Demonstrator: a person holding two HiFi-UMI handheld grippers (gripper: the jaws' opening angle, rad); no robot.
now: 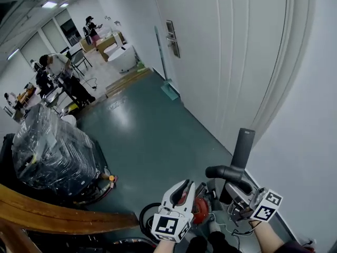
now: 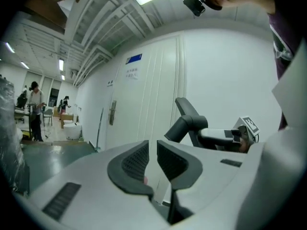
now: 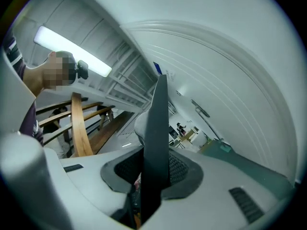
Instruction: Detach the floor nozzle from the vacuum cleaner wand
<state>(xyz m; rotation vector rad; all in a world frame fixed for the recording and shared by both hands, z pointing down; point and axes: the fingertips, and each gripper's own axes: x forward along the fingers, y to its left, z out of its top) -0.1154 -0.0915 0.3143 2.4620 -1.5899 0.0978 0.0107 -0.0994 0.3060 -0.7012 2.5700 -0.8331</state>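
Note:
A black vacuum wand (image 1: pixel 243 149) stands up by the white wall, and a curved black handle (image 1: pixel 225 172) branches off it. My right gripper (image 1: pixel 235 198) is shut on this black handle part; in the right gripper view the black bar (image 3: pixel 157 128) runs straight up between the pads. Beside it to the left, my left gripper (image 1: pixel 187 185) holds nothing, its jaws a narrow gap apart, as the left gripper view (image 2: pixel 152 146) also shows. Below them lie the red vacuum body (image 1: pixel 200 208) and a black hose loop (image 1: pixel 149 213). No floor nozzle is in view.
A white door with a lever handle (image 1: pixel 171 38) fills the wall ahead, and a long-handled broom (image 1: pixel 164 67) leans beside it. A plastic-wrapped machine (image 1: pixel 50 154) and a wooden rail (image 1: pixel 63 215) stand at the left. People work at tables (image 1: pixel 58 73) far back.

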